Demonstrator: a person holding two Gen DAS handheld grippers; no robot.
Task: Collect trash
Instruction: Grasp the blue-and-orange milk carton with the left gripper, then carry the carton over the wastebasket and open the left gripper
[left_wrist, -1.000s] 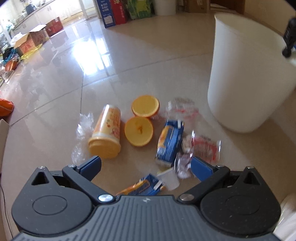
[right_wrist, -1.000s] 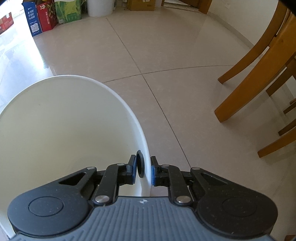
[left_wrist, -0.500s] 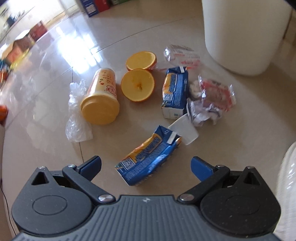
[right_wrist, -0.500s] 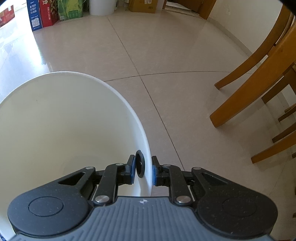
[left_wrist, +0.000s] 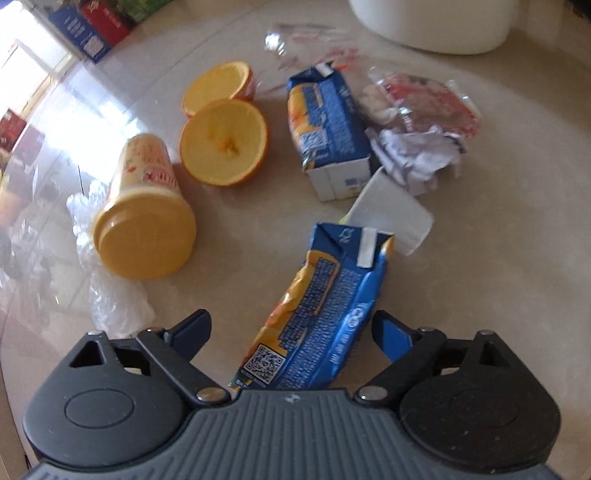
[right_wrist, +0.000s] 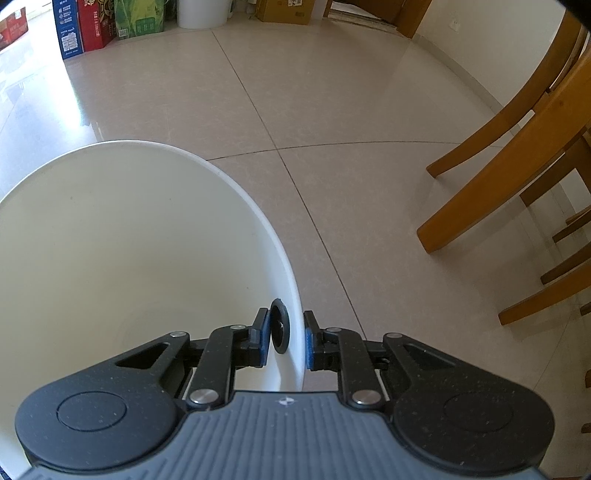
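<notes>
**Left wrist: tongs straddling crushed carton, bin pinned by the right**

Left wrist view: left tongs (left_wrist: 291, 328) are down over the crushed blue juice carton (left_wrist: 321, 314) lying on the floor (left_wrist: 498, 258). Jaws have just been closing but are not on it yet. The right pad looks at or very near the carton's edge, the left pad has clear floor between it and the carton. Carton lies slanted between the jaws, so they'd close across its narrow width. Sensible choice, it's the nearest piece.

Rest of the trash sits beyond: second blue carton (left_wrist: 328, 133), white lid (left_wrist: 391, 214) touching the crushed carton's top end, crumpled paper and wrapper (left_wrist: 421, 151), two orange halves (left_wrist: 223, 147), yellow cup (left_wrist: 144, 218) on its side over clear plastic film (left_wrist: 114, 295). White bin (left_wrist: 432, 26) is at the far edge, near the pile.

Right wrist view: right tongs (right_wrist: 284, 339) are clamped on the bin's rim (right_wrist: 291, 295), one pad inside, one outside, with a black disc on the inside face. My read: it's holding the bin steady and angled so drops go in. Bin interior looks empty, so the task is at an early stage.

Risk: a flattened carton may slip or twist if the pads catch only one edge.
</notes>
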